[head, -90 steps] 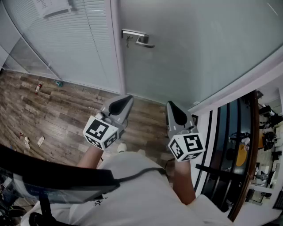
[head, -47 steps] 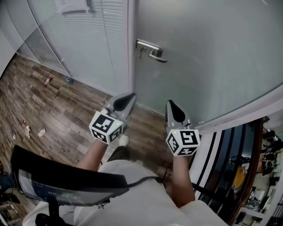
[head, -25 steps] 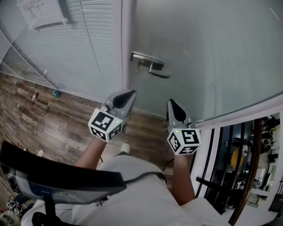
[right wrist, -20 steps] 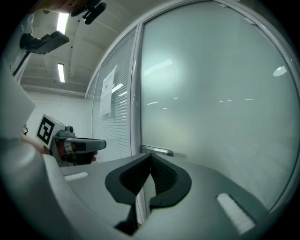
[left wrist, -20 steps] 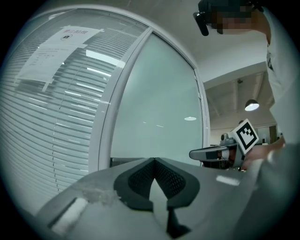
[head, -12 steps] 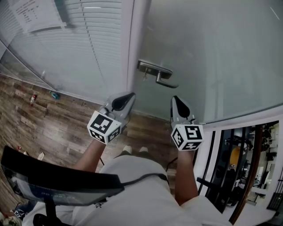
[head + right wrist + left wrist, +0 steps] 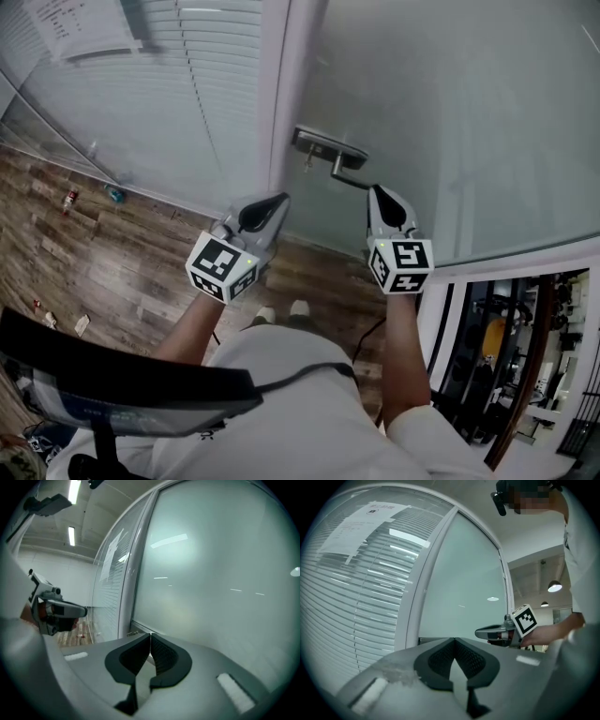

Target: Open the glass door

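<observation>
**A:** Where are the two grippers?

**B:** From the head view, the left gripper [image 7: 277, 200] and the right gripper [image 7: 376, 190] are held out ahead of the body. They sit side by side but apart, both pointing to the far side. The right one reaches slightly farther.

**A:** Are they open?

**B:** No. In each gripper's own view, the left fingers [image 7: 440, 657] and the right fingers [image 7: 164, 656] meet tip to tip, with nothing between them.

**A:** And the arms?

**B:** The left forearm [image 7: 192, 328] is bare and angles in from the near left. The right forearm [image 7: 401, 361] is also bare and runs nearly straight away from the body.
</observation>
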